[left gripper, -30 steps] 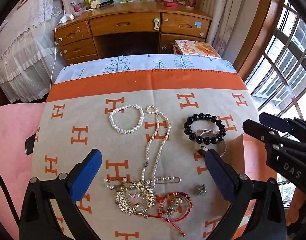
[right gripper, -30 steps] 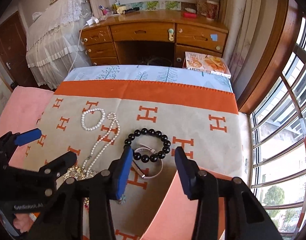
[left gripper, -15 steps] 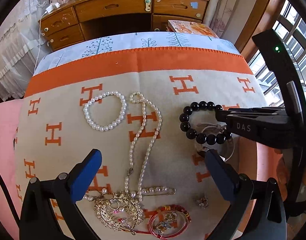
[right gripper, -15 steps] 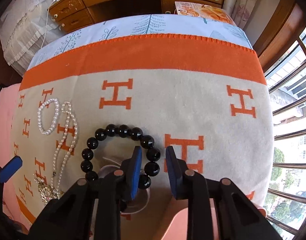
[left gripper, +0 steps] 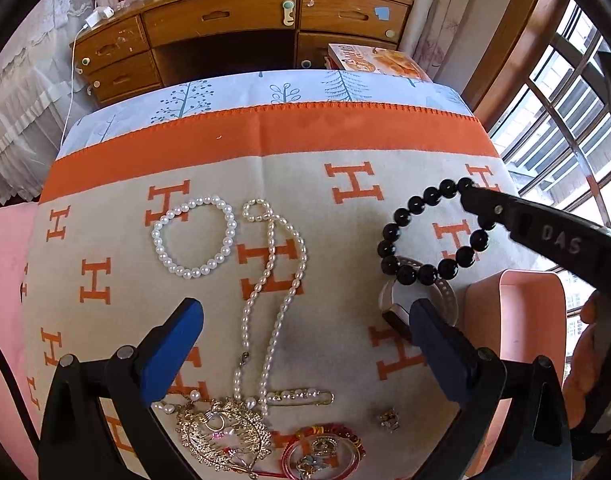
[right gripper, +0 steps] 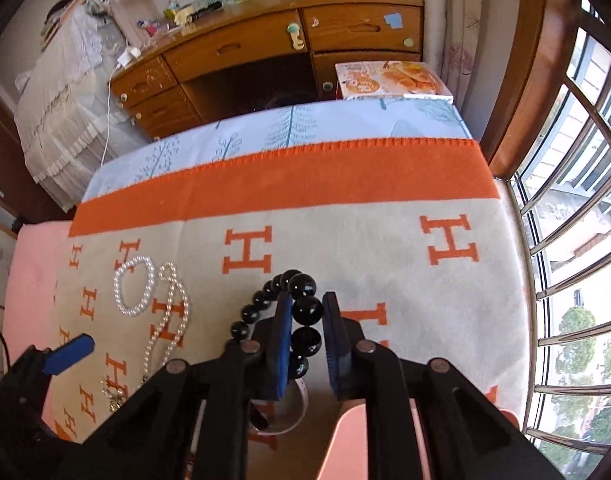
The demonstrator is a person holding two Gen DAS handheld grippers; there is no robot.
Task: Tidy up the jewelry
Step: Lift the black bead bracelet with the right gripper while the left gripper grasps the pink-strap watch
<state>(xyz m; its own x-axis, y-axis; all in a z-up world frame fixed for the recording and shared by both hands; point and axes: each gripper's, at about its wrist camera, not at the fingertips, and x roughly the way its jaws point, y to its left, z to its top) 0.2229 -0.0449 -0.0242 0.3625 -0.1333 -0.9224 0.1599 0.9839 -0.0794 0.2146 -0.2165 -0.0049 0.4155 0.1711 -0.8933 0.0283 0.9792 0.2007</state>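
A black bead bracelet (left gripper: 425, 236) lies on the H-patterned blanket (left gripper: 345, 140) at the right. My right gripper (right gripper: 307, 308) has one of its beads between the blue pads; the jaws are closing and the pads touch the bead. In the left wrist view the right gripper (left gripper: 471, 196) reaches in from the right and pinches the bracelet's far side. My left gripper (left gripper: 305, 312) hangs open above a long pearl necklace (left gripper: 273, 280), with nothing between its fingers. A pearl bracelet (left gripper: 193, 236) lies to the left.
Near the front edge lie a gold brooch (left gripper: 225, 436), a red bangle (left gripper: 325, 452), a pearl pin (left gripper: 301, 396) and a small charm (left gripper: 388, 420). A pink box (left gripper: 513, 320) stands at the right. A wooden desk (left gripper: 225, 20) is beyond the bed; a window is at the right.
My right gripper came down over the black bracelet and narrowed its jaws around a bead. The left gripper sank closer to the blanket, still open.
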